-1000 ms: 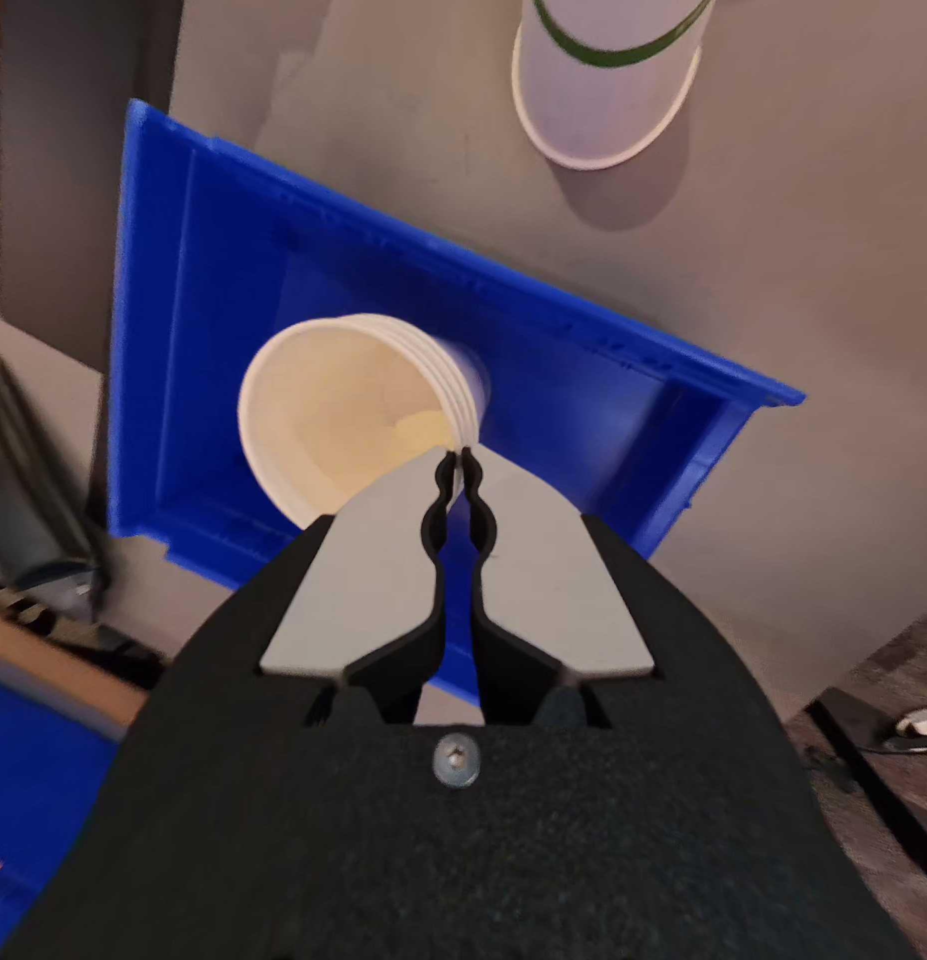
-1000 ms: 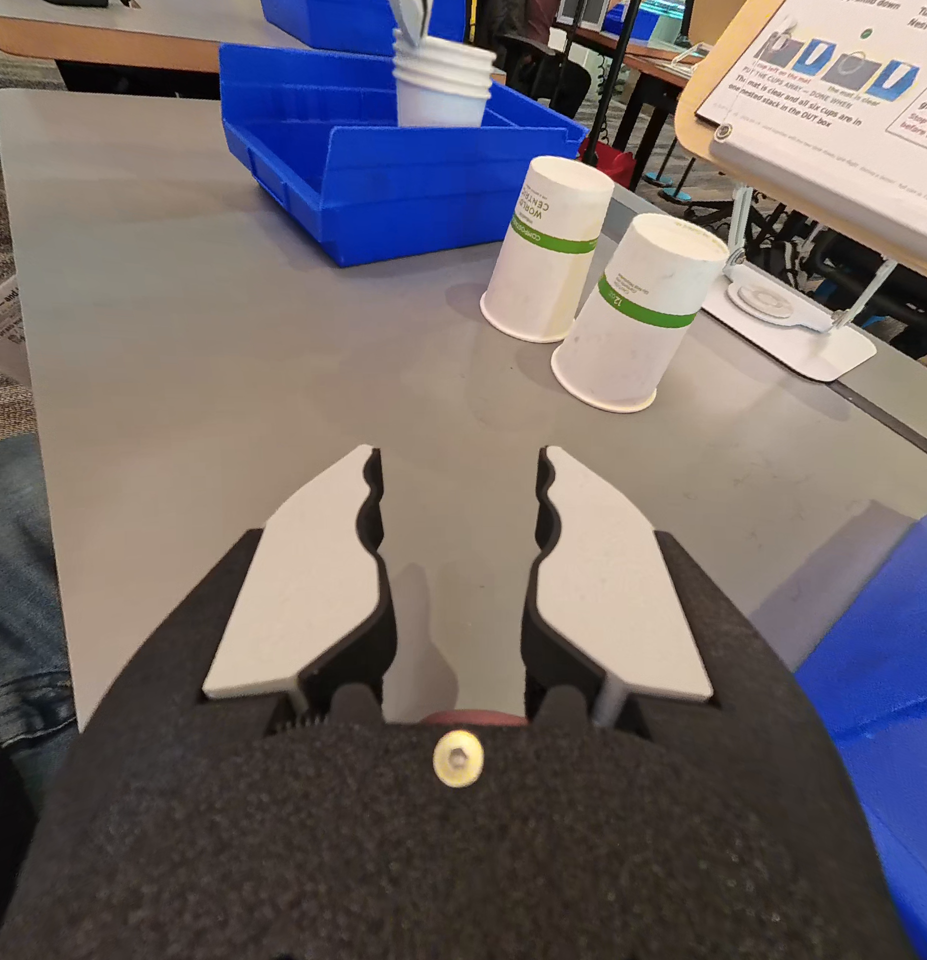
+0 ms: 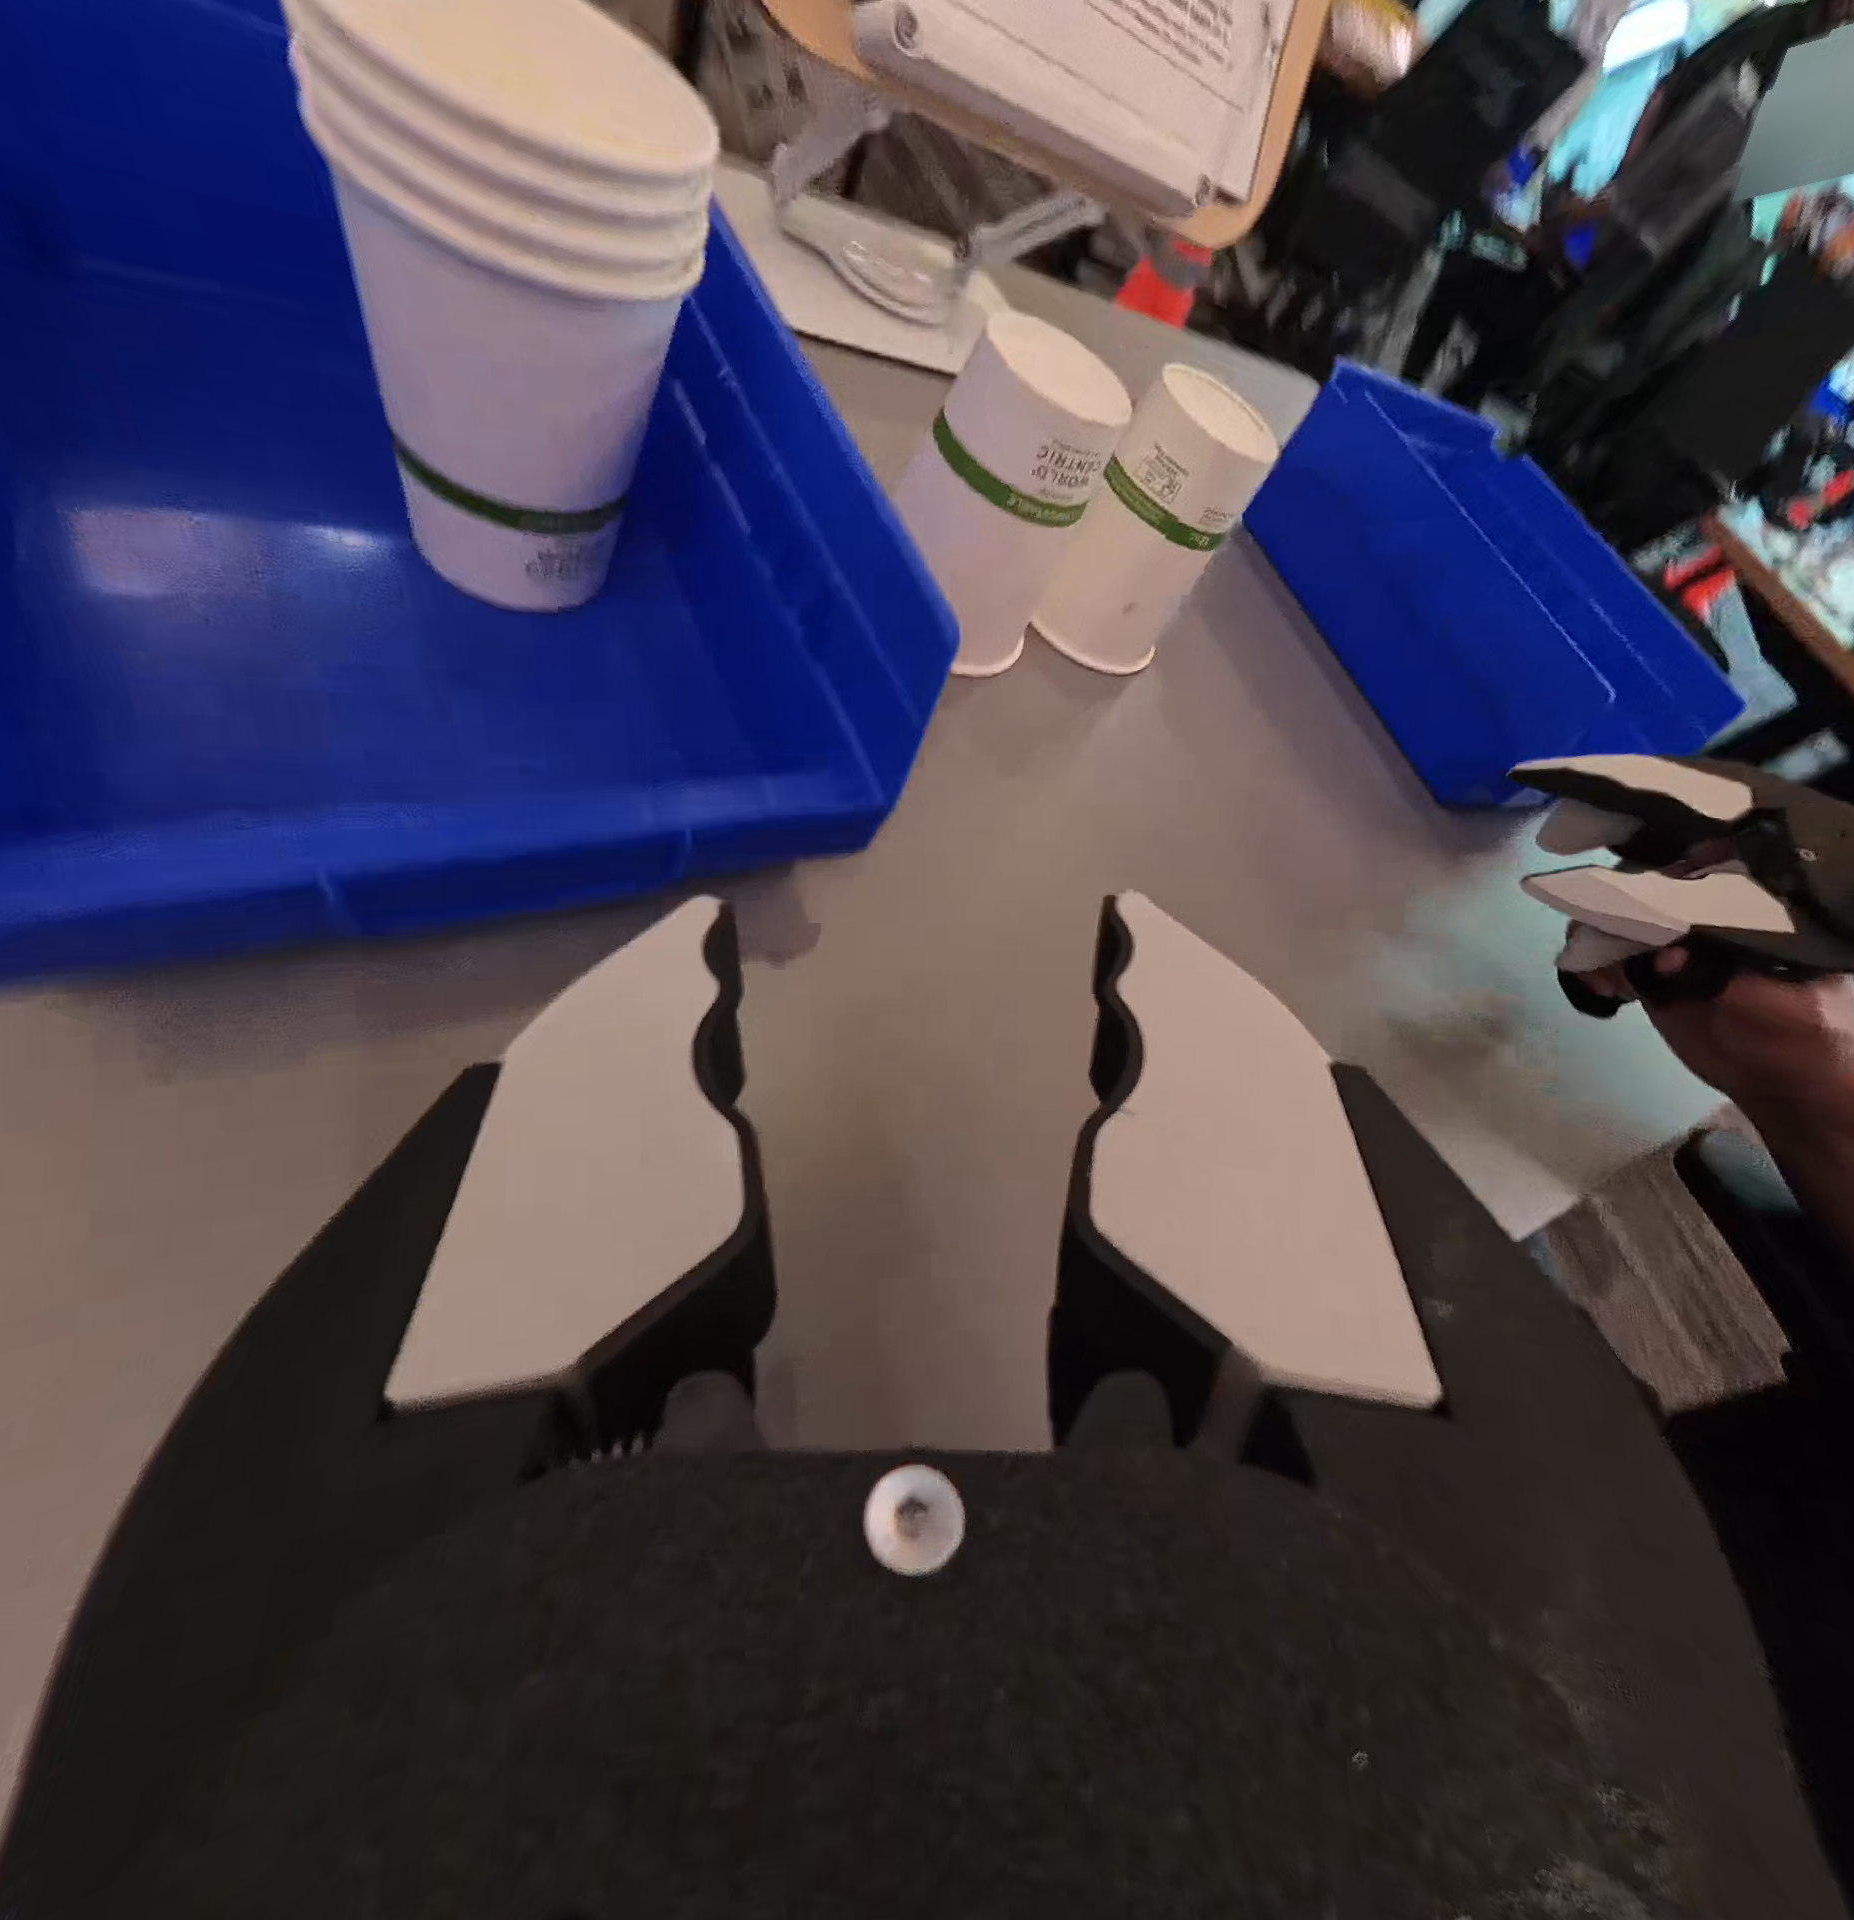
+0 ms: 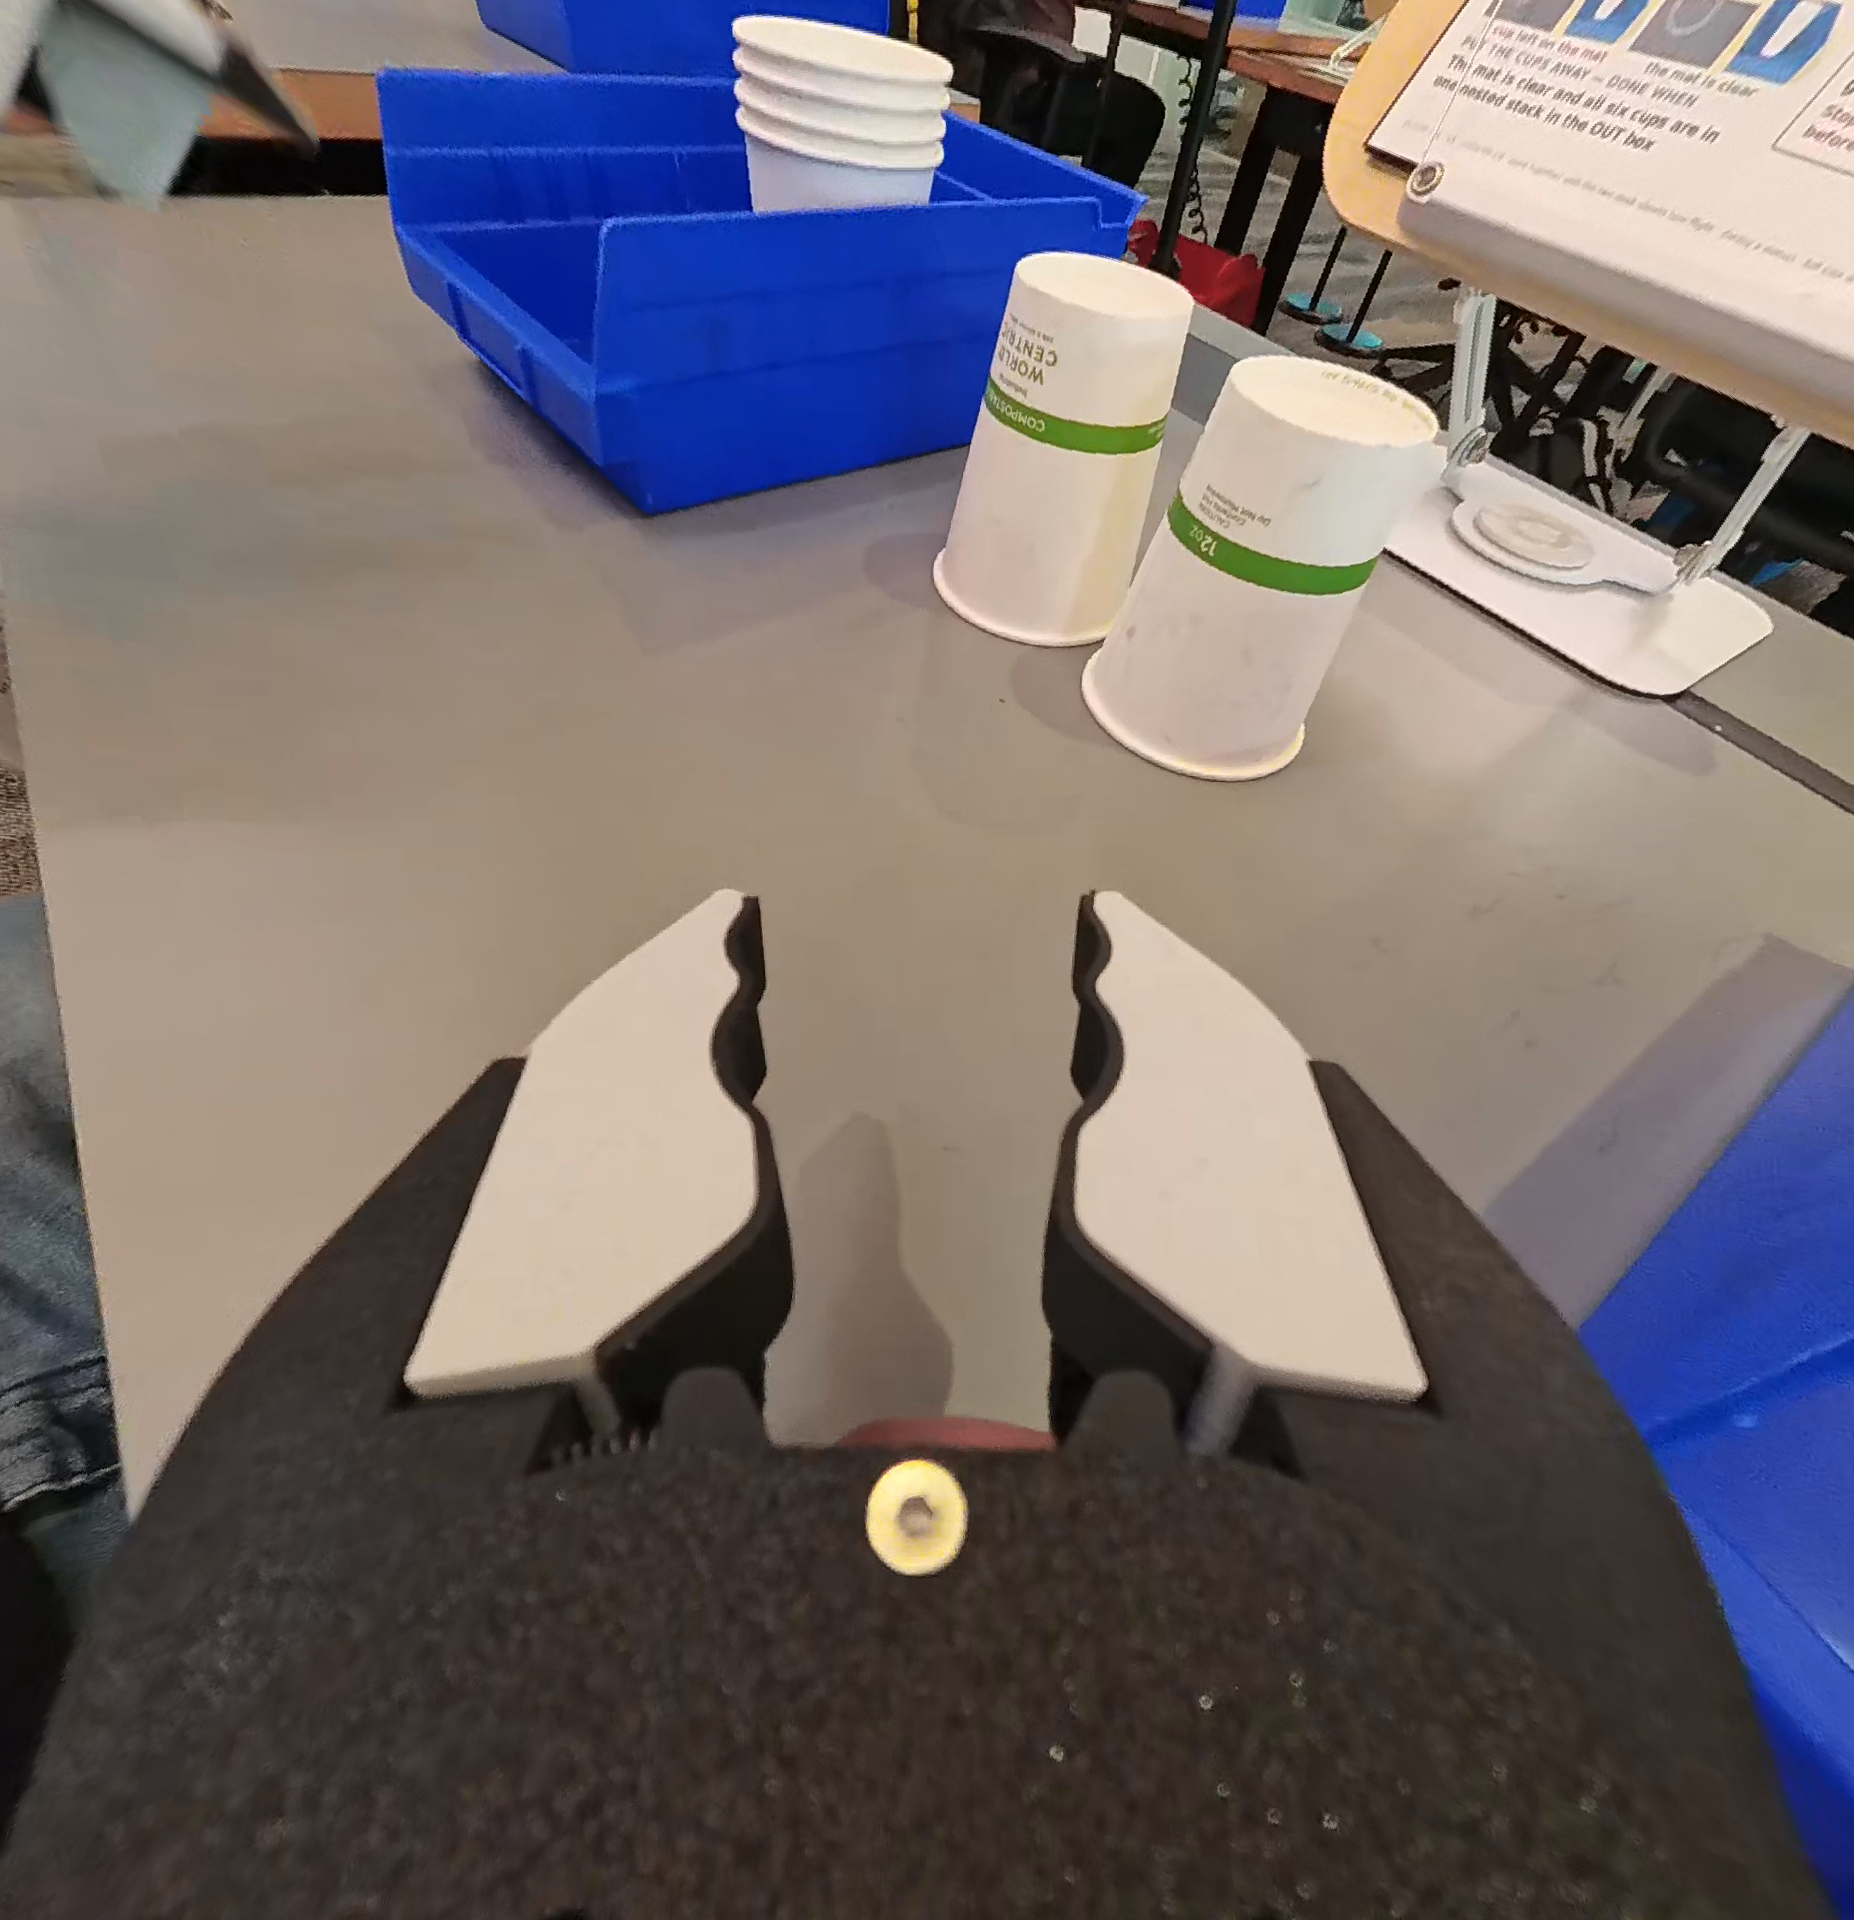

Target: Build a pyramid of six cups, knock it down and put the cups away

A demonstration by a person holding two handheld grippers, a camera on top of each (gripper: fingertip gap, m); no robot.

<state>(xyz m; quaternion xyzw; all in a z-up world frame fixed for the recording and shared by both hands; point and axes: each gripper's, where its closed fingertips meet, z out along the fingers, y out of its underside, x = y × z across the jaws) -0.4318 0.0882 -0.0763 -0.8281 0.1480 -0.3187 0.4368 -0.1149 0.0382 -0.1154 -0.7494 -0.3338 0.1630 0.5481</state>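
Partly cropped left tongs [image 4: 123,94], blurred, cup stack [image 4: 840,125] base hidden by bin [image 4: 798,312]

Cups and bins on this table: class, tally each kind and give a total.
Nested cups in the bin: 4
Upturned cups on the table: 2
Blue bins: 2, the second in the left wrist view
Total: 8

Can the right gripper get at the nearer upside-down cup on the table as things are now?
Probably yes. The right gripper is open and empty, and only bare table lies between it and the nearer cup. The other cup stands behind, not in the way.
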